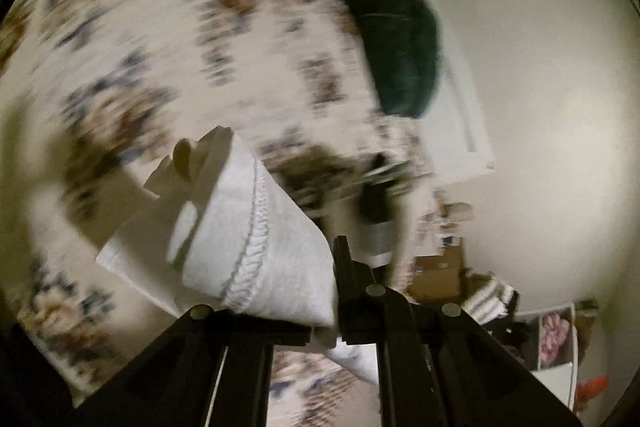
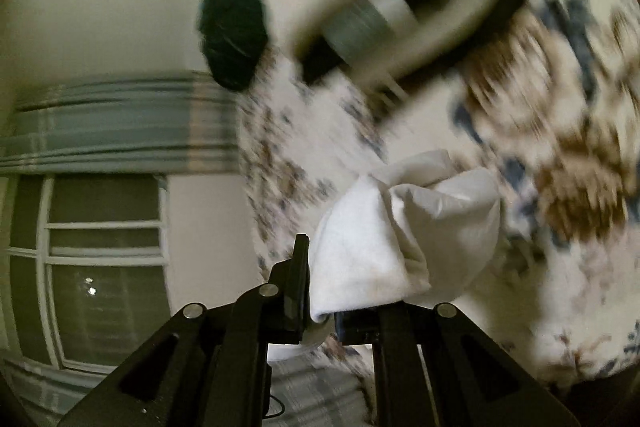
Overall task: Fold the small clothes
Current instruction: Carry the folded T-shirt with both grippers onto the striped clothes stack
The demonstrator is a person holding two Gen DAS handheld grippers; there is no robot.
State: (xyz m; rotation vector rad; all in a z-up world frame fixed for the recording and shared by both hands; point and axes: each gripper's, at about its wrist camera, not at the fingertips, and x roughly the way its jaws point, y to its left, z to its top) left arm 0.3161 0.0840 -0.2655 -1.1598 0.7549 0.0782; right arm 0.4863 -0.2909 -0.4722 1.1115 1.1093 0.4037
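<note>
- The left gripper [image 1: 334, 307] has its fingers clamped on a hemmed edge of the white garment [image 1: 256, 239] — I'd judge it is gripped there so the cloth can be lifted clear of the floral bedspread [image 1: 132, 39] and drawn out for a fold.
- The right gripper [image 2: 320, 307] is likewise pinched shut on another bunched part of the same garment [image 2: 400, 235], so the piece hangs between the two, above the bed.
- Only the left view shows the stitched seam and the cluttered corner with a flower picture [image 1: 554, 339].
- Only the right view shows the window [image 2: 100, 267]; both catch the dark green cushion [image 2: 234, 27], badly blurred.
</note>
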